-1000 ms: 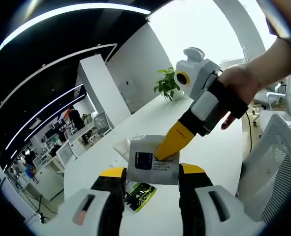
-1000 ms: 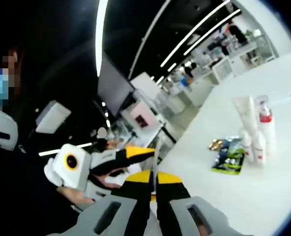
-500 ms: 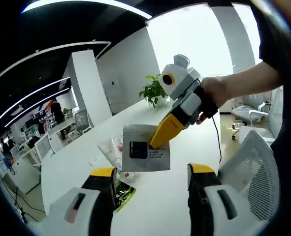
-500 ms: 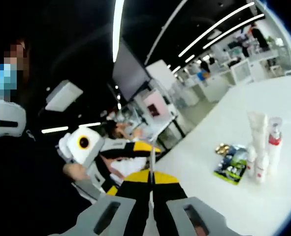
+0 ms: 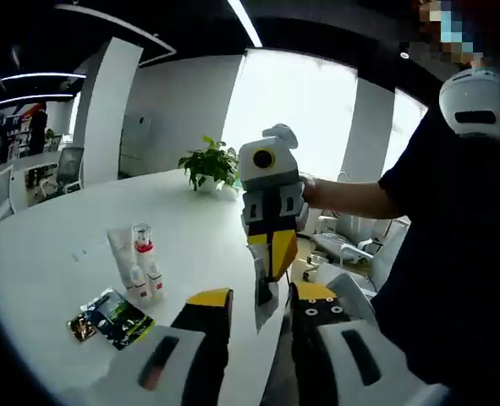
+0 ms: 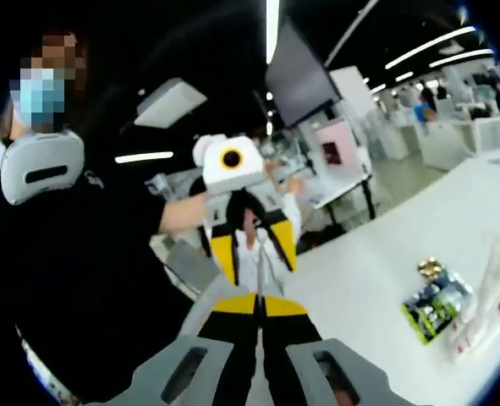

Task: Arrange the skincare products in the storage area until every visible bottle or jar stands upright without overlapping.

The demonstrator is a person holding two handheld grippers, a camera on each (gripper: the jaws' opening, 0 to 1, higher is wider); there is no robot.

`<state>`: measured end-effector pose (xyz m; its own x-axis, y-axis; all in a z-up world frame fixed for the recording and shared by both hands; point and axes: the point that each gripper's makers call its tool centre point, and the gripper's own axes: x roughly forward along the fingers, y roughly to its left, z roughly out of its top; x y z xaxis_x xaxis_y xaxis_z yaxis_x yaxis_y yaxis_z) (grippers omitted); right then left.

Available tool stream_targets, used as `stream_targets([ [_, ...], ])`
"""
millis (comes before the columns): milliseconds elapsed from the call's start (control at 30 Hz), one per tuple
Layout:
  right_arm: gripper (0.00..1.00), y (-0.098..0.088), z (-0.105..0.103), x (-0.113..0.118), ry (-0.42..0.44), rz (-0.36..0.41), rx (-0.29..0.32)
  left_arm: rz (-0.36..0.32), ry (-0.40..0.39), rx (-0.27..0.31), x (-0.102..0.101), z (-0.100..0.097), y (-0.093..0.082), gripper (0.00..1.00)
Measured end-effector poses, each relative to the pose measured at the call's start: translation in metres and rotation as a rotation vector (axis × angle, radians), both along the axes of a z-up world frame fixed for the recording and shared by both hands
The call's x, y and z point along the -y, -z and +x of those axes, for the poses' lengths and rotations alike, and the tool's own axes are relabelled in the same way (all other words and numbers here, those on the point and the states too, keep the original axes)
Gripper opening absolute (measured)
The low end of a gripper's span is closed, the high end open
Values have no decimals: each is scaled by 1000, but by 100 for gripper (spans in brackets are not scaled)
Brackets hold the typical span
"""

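A thin white sachet (image 5: 265, 306) hangs edge-on from my right gripper (image 5: 272, 269), which comes in from the right with its yellow jaws shut on the sachet's top. My left gripper (image 5: 260, 294) stands open, one jaw on each side of the sachet, not touching it. In the right gripper view my right gripper (image 6: 262, 304) is shut on the sachet's edge (image 6: 264, 258), and the open left gripper (image 6: 252, 254) faces it. Upright bottles and a tube (image 5: 140, 266) stand together on the white table (image 5: 55, 245). Flat packets (image 5: 112, 317) lie beside them.
A potted plant (image 5: 210, 163) stands at the table's far end. The person's black sleeve and body (image 5: 436, 245) take up the right side. White office chairs (image 5: 343, 245) stand beyond the table edge. The packets (image 6: 431, 306) lie near the table's right in the right gripper view.
My left gripper let go of the sachet and opened; the right gripper kept it. Both cameras swung, so the sachet now shows edge-on and the bottles come into the left gripper view.
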<state>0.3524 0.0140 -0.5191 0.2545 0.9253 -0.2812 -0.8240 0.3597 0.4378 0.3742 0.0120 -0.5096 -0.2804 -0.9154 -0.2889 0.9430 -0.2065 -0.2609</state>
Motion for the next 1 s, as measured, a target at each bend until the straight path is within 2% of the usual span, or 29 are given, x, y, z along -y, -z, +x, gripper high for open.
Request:
stream_targets([
  [167,0,-2,1,-6,-34,-11,-1,31,23,-23,-6,-1,5,28],
  [267,0,-3,-1,-9,-53,-13,0,30,18,-39,-7,0,7,20],
  [433,0,8,6,-9,-33,-50,0,25,41,-62,-9,-7,14,9],
  [467,0,8,5,-8,-42,-46,-10,27,29,-61,-8,-5,15,9],
  [533,0,9,10,-6,-13,-48,-10,22,-2,-97,-8,-1,16,8],
  [600,0,7,15,-4,12,-34,1,-5,-37,-151,-6,4,12,7],
  [700,0,3,23,-1,59,-3,7,-41,-72,-201,-5,11,7,7],
  [767,0,-2,27,2,85,17,40,-69,-85,-234,-4,14,2,6],
  [900,4,1,30,7,138,38,27,-168,-160,-326,-1,27,-15,6],
  [967,2,-1,33,7,184,91,28,-222,-196,-387,0,34,-24,6],
  [1000,2,-7,32,6,203,157,26,-242,-204,-395,0,37,-27,6],
])
